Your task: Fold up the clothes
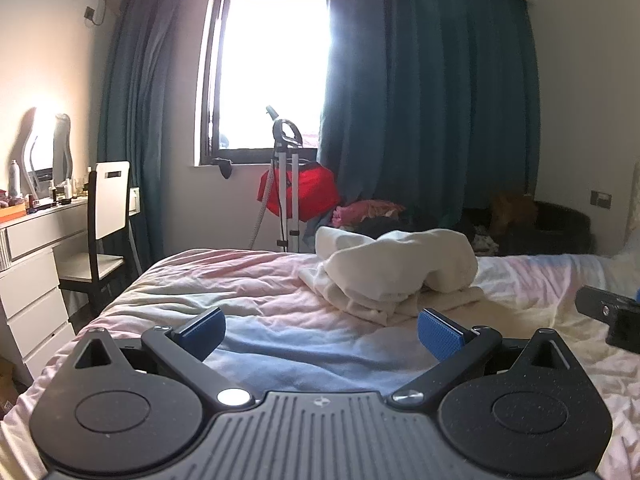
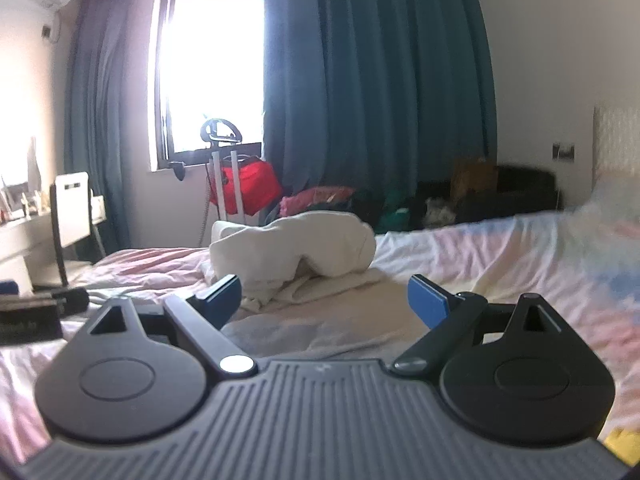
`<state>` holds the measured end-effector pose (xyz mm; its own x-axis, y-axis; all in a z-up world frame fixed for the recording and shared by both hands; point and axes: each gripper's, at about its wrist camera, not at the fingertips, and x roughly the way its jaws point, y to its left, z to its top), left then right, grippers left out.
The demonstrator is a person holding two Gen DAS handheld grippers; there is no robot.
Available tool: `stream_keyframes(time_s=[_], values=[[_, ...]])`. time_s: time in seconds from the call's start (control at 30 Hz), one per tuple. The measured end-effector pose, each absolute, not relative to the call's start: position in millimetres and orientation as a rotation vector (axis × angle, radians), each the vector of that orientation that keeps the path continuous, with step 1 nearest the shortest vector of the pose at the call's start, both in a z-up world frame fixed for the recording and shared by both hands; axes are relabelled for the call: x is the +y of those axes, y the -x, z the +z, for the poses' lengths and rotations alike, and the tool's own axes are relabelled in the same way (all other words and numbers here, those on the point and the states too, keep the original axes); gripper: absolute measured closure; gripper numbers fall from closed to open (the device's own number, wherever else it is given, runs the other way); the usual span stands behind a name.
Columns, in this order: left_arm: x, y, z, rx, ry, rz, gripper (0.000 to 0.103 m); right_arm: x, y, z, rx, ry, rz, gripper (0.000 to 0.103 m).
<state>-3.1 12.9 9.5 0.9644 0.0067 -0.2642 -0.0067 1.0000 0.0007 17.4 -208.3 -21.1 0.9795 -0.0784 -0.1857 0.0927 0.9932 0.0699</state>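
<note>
The left gripper [image 1: 320, 330] and the right gripper [image 2: 324, 300] both hang low over the bed [image 1: 224, 280], jaws spread wide, nothing between the blue pads [image 1: 440, 334]. The white garment [image 1: 396, 272] lies bunched in a rumpled heap on the quilt, ahead of both grippers and apart from them. Its upper part arches over a flatter layer beneath. This state fits either a loose bundle awaiting folding or a rough fold that has slumped.

Hazards:
- A pad closing on the heap may pinch several layers at once, so the cloth would lift as a lump instead of a single edge.
- The quilt is soft and wrinkled. A low approach may catch the bedcover along with the garment.
- The garment's hems and corners are hidden in the bunching. A blind grasp may take the wrong edge.

Clearances: open quilt lies between the grippers and the heap, and more to the right. The bed's left edge drops toward a chair [image 1: 106, 208]. Beyond the far edge stand a red bag [image 1: 312, 192] and piled items.
</note>
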Motion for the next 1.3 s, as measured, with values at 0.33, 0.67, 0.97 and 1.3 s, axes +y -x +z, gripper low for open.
stream_keyframes(time_s=[0.33, 0.67, 0.97, 1.3], values=[[19, 23, 21, 0.239, -0.013, -0.025, 0.000, -199, 2, 8, 0.189, -0.116, -0.164, 0.011], [25, 10, 0, 0.305, 0.021, -0.092, 0.000, -203, -20, 10, 0.243, -0.141, -0.187, 0.011], [-5, -61, -13, 0.374, -0.122, -0.168, 0.000, -238, -87, 51, 0.157, -0.190, -0.163, 0.011], [-103, -233, 0, 0.379, -0.431, -0.333, 0.000, -308, -122, -28, 0.301, -0.397, -0.248, 0.011]])
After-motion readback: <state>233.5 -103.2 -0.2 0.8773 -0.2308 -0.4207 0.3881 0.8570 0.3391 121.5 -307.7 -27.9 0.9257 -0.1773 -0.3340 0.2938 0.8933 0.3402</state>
